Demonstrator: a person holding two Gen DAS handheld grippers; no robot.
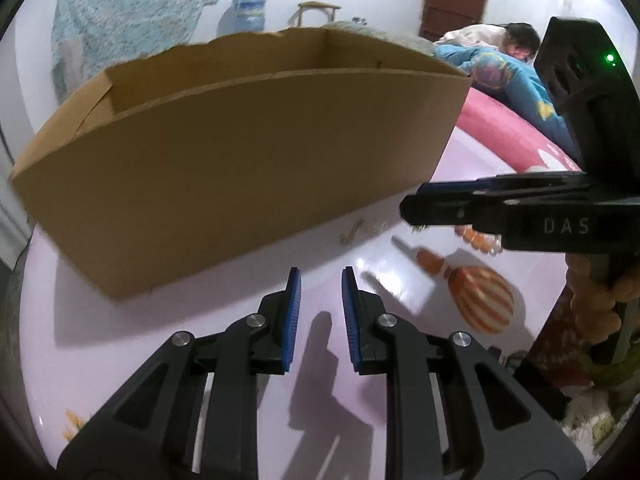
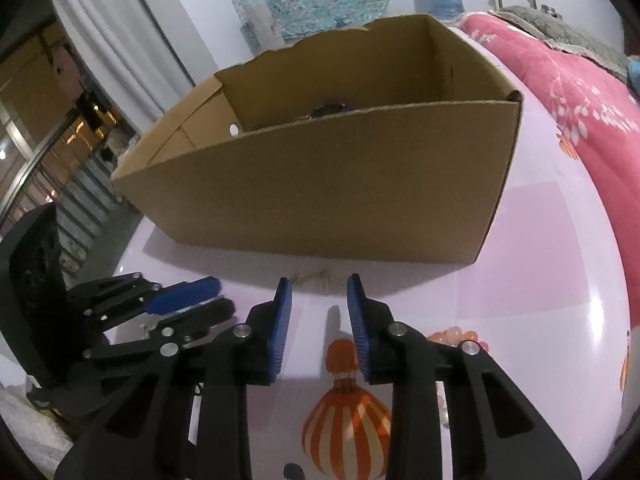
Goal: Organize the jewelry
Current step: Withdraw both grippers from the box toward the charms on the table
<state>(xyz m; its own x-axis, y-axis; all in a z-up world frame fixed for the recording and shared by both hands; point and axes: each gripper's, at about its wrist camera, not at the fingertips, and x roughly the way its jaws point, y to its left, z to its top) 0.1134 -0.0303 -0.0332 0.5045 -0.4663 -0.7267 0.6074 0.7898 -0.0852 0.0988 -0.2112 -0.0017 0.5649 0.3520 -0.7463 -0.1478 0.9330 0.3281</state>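
Note:
An open cardboard box (image 1: 240, 152) stands on the pale pink tablecloth (image 1: 200, 360); it also shows in the right wrist view (image 2: 340, 184), with a dark item (image 2: 330, 110) just visible inside. A thin gold chain (image 2: 320, 280) lies on the cloth at the box's foot, also seen in the left wrist view (image 1: 362, 230). An orange bead bracelet (image 1: 478, 240) lies under the right gripper; its beads show in the right wrist view (image 2: 452, 337). My right gripper (image 2: 319, 284) is open and empty, just before the chain. My left gripper (image 1: 320, 276) is open and empty.
The tablecloth carries an orange striped balloon print (image 2: 344, 428). A pink quilt (image 2: 580, 92) lies to the right, with a person (image 1: 516, 46) resting on it. A water jug (image 1: 246, 12) and a hanging cloth (image 1: 132, 16) stand behind the box.

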